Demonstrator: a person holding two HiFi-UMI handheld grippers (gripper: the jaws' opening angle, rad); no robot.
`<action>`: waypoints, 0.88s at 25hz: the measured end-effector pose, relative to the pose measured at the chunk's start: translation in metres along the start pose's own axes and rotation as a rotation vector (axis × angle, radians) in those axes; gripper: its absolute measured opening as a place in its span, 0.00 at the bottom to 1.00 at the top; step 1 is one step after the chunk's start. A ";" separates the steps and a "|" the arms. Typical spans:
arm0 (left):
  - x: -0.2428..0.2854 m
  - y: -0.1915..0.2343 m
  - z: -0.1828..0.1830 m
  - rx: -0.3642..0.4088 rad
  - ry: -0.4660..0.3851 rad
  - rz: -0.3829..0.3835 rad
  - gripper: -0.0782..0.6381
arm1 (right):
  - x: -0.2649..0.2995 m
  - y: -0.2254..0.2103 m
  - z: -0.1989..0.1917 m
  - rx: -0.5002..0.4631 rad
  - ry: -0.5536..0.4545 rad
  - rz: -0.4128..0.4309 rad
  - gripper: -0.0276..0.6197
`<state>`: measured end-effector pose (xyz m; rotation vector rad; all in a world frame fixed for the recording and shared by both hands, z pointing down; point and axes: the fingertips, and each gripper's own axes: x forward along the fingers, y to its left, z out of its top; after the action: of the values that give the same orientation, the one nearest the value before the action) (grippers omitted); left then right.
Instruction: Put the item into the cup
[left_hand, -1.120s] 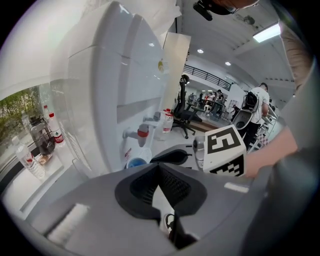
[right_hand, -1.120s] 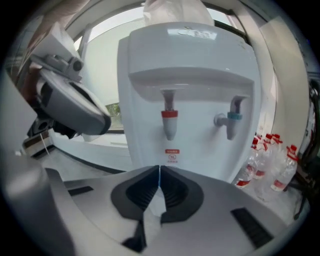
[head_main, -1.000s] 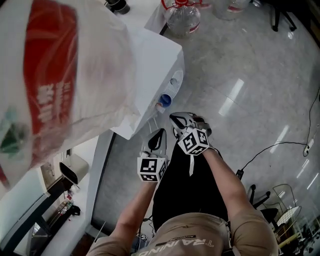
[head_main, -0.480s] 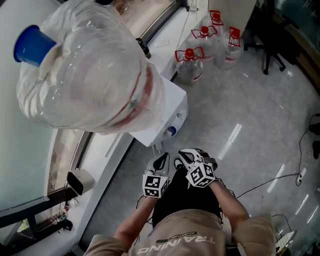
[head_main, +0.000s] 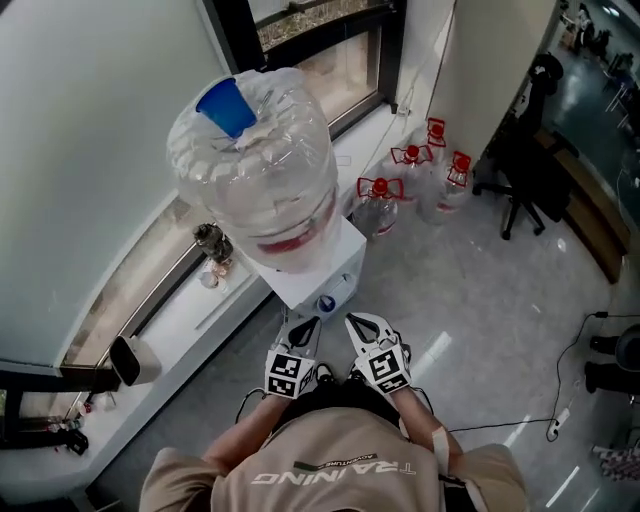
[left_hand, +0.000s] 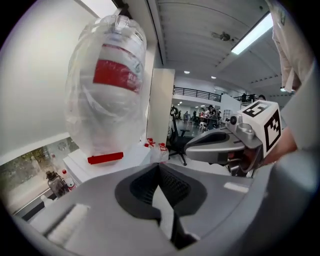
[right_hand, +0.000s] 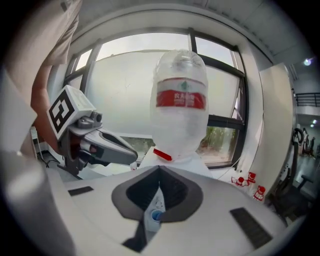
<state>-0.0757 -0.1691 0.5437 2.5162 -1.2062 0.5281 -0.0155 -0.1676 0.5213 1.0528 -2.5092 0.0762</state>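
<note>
Water dispenser (head_main: 340, 275), left gripper (head_main: 302, 325) and right gripper (head_main: 358, 325) fingers closed, empty; blue tap (right_hand: 156, 216) beyond right's only

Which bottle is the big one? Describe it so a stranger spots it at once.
Find the window, then the white water dispenser before it. On top stands a large clear bottle wrapped in plastic. Its blue cap and size set it apart from the small red-capped jugs on the floor nearby.

A large clear bottle (head_main: 262, 170) with a red label band and blue cap (head_main: 226, 105) stands neck-up in clear plastic wrap. It rests on a white water dispenser (head_main: 335, 262) at mid-scene, whose near face carries a blue tap (head_main: 325, 305).
</note>
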 end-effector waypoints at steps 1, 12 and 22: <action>-0.002 0.002 0.012 0.005 -0.023 0.007 0.12 | -0.004 -0.002 0.007 0.004 -0.011 -0.006 0.06; -0.037 0.007 0.121 0.163 -0.225 0.064 0.12 | -0.037 -0.024 0.102 0.030 -0.176 -0.090 0.06; -0.062 0.009 0.203 0.171 -0.380 0.099 0.12 | -0.071 -0.057 0.163 0.026 -0.285 -0.146 0.06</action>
<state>-0.0795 -0.2172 0.3364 2.8016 -1.4789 0.1822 0.0112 -0.1940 0.3384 1.3370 -2.6752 -0.0902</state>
